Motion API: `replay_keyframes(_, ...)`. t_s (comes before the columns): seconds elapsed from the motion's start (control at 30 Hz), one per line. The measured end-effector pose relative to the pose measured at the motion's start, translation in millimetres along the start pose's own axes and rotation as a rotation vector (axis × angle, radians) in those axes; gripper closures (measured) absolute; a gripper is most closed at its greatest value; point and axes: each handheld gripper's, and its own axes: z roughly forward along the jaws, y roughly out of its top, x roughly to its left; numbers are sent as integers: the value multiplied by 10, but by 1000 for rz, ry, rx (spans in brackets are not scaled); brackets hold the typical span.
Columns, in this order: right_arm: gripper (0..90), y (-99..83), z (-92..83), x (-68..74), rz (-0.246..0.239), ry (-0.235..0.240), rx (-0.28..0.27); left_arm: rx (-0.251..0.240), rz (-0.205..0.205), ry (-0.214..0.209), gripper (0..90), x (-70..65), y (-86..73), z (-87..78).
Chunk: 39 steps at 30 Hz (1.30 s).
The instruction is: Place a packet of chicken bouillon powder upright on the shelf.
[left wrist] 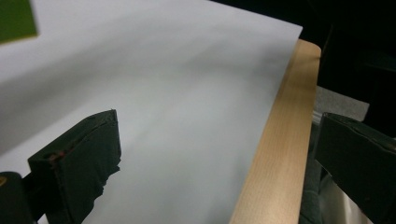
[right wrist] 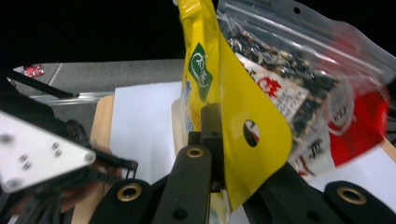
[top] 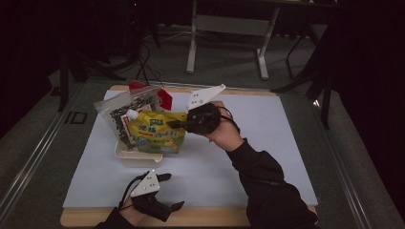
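Yellow pouch pinched at its edge between right gripper's jaws.

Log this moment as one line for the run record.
right tool: shut on yellow pouch | pouch: standing in white tray beside clear bag | left tool: open, empty, at near table edge

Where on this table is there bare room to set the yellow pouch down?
The white mat lies bare right of the right gripper, which holds the yellow pouch, and in front between the tray and the open left gripper. It is crowded at left rear, where the clear bag and red packet stand in the tray.
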Motion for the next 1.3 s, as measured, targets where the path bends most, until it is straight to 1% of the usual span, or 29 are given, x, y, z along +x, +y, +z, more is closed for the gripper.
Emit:
replay_keyframes(0.03, 900, 16, 45, 1, 4, 7, -2, 1, -3, -3, 20, 4, 1, -4)
replay_keyframes(0.17, 900, 79, 227, 7, -8, 21, -13, 2, -9, 1, 20, 24, -10, -8)
replay_keyframes(0.2, 900, 94, 273, 7, -8, 33, -15, 1, -15, 0, 20, 25, -12, -6)
replay_keyframes(0.33, 900, 126, 451, 21, -4, 50, -31, 0, -15, 0, 20, 31, -13, -6)
replay_keyframes(0.43, 900, 142, 579, 43, -11, 56, -18, 0, -11, 3, 20, 34, -9, -19)
replay_keyframes(0.5, 900, 138, 650, 56, -18, 43, -6, -4, -10, 9, 20, 35, -5, -31)
replay_keyframes(0.53, 900, 132, 678, 53, -16, 50, -2, -6, -11, 7, 20, 40, -3, -39)
replay_keyframes(0.63, 900, 100, 739, 51, -8, 63, 8, -16, -18, 10, 20, 50, 0, -52)
replay_keyframes(0.67, 900, 86, 757, 49, -6, 59, 9, -19, -20, 11, 20, 53, 0, -52)
replay_keyframes(0.73, 900, 62, 792, 45, 12, 69, 7, -18, -20, 12, 20, 56, 1, -49)
replay_keyframes(0.83, 900, 8, 850, 49, 19, 69, 8, -16, -16, 15, 20, 52, 0, -48)
replay_keyframes(0.9, 900, -45, 893, 25, 44, 81, 8, -16, -19, 13, 20, 59, -4, -46)
replay_keyframes(0.97, 895, -102, 931, 6, 64, 81, 13, -17, -20, 13, 20, 59, -5, -44)
replay_keyframes(1.0, 867, -130, 946, -3, 72, 83, 14, -20, -23, 13, 20, 58, -5, -43)
replay_keyframes(1.03, 808, -154, 953, -13, 88, 99, 12, -19, -24, 12, 20, 62, -5, -46)
replay_keyframes(1.1, 725, -180, 931, -15, 94, 85, 3, -23, -25, 17, 20, 66, -3, -49)
replay_keyframes(1.27, 597, -263, 843, 42, 69, 58, 33, -33, -32, 22, 20, 83, 1, -56)
replay_keyframes(1.3, 573, -289, 824, 54, 74, 54, 38, -36, -33, 22, 20, 83, 3, -55)
